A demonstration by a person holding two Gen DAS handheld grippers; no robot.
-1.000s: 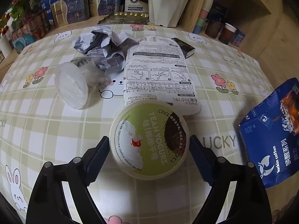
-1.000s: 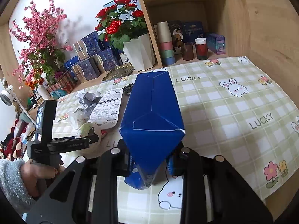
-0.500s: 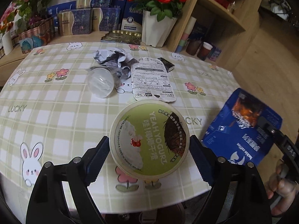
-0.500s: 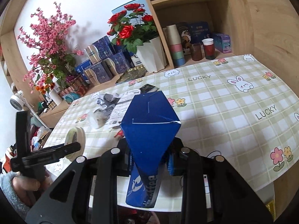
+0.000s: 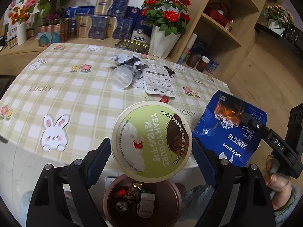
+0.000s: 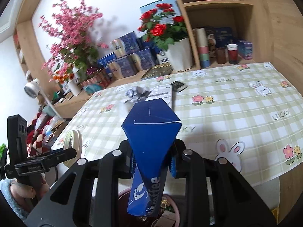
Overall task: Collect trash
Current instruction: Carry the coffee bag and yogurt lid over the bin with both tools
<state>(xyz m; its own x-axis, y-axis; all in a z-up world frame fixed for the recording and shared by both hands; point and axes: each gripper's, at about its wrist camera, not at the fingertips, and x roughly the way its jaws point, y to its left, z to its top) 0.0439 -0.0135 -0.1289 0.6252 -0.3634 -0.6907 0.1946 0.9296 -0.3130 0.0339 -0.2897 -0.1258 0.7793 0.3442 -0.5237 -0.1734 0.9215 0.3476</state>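
I see a green-and-cream yogurt tub [image 5: 151, 141] with white lettering, a deep blue coffee bag [image 6: 149, 151] printed white, a brown bin [image 5: 170, 193], and a green-and-white checked tablecloth [image 5: 75, 94] with white rabbits and pink flowers.

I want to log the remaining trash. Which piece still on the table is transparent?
The clear plastic cup, lying on its side left of the white printed packet. The crumpled wrapper behind it is opaque.
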